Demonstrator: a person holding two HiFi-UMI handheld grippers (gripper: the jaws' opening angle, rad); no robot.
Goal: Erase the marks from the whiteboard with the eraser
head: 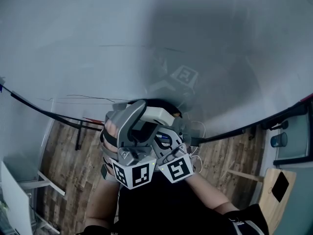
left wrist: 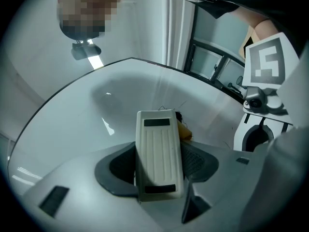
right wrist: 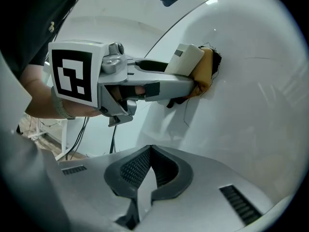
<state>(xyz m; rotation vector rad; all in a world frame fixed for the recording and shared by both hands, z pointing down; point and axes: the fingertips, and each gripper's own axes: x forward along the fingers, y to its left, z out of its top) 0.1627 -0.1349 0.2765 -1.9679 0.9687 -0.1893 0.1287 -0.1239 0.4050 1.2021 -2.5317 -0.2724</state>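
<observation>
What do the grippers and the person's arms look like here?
Both the left gripper and right gripper are light grey plastic with dark textured jaw pads. Each carries a white marker cube printed with black squares. The person wears a black short-sleeved top.

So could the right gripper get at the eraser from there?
Probably yes: nothing stands between the right gripper and the eraser. But the left gripper clamps it against the whiteboard, and the right one's jaws are shut.

The eraser [left wrist: 158, 134], in the left gripper [left wrist: 159, 167], touches the whiteboard [left wrist: 91, 110], with the right gripper [right wrist: 149, 170] just beside on its right.
</observation>
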